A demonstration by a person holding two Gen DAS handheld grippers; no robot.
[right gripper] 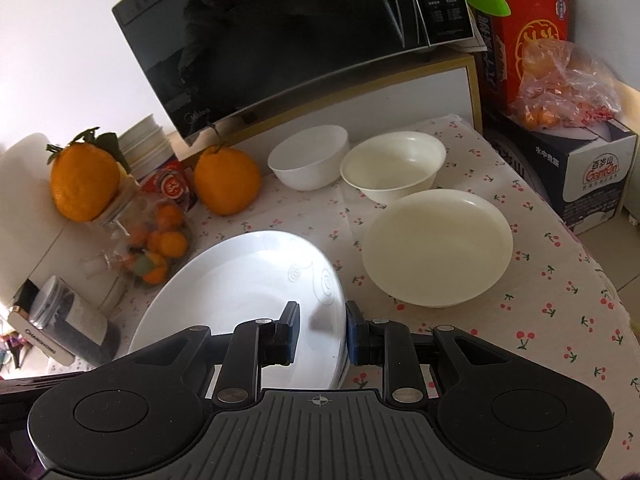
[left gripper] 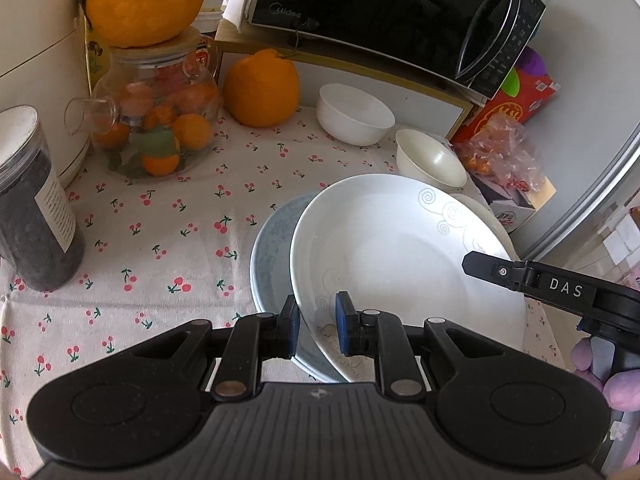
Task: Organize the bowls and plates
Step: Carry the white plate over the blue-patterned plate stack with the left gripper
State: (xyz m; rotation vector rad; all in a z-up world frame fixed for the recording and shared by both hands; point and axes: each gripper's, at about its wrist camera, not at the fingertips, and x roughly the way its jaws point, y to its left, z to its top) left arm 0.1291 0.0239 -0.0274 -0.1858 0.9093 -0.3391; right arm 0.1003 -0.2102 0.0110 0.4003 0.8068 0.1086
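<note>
Nearest the left wrist camera, the left gripper [left gripper: 318,330] is clamped with its blue-padded jaws on the near rim of a large white round plate with faint swirl patterns [left gripper: 400,256]. The plate is tilted, raised above a pale blue-grey plate [left gripper: 272,252] that lies partly under it on the cherry-print tablecloth [left gripper: 160,240]. The right gripper [right gripper: 322,332] is clamped on the opposite rim of the same white plate [right gripper: 240,292]; in the left wrist view its black finger [left gripper: 484,266] reaches over the plate's far right edge, and purple-gloved fingers [left gripper: 624,392] show at the right border.

Beyond the plate stand three more dishes. A cream shallow bowl [right gripper: 438,246] sits just to the right of the plate in the right wrist view, apart from it. Behind it is a cream deeper bowl [right gripper: 394,164], and just beside that a white ceramic bowl [right gripper: 308,156], the two nearly touching.

Further back, a black microwave oven [right gripper: 280,40] rests on a white board shelf with wooden edges [right gripper: 400,92]. A large orange citrus fruit [right gripper: 226,182] lies on the cloth below it. Another large orange fruit [left gripper: 144,0] sits on the lid of a glass teapot filled with small oranges [left gripper: 156,120]. A dark cylindrical jar with a white label [left gripper: 34,204] stands at the left. A red carton [right gripper: 528,28] and a clear plastic bag of small oranges [right gripper: 560,80] are at the right.
</note>
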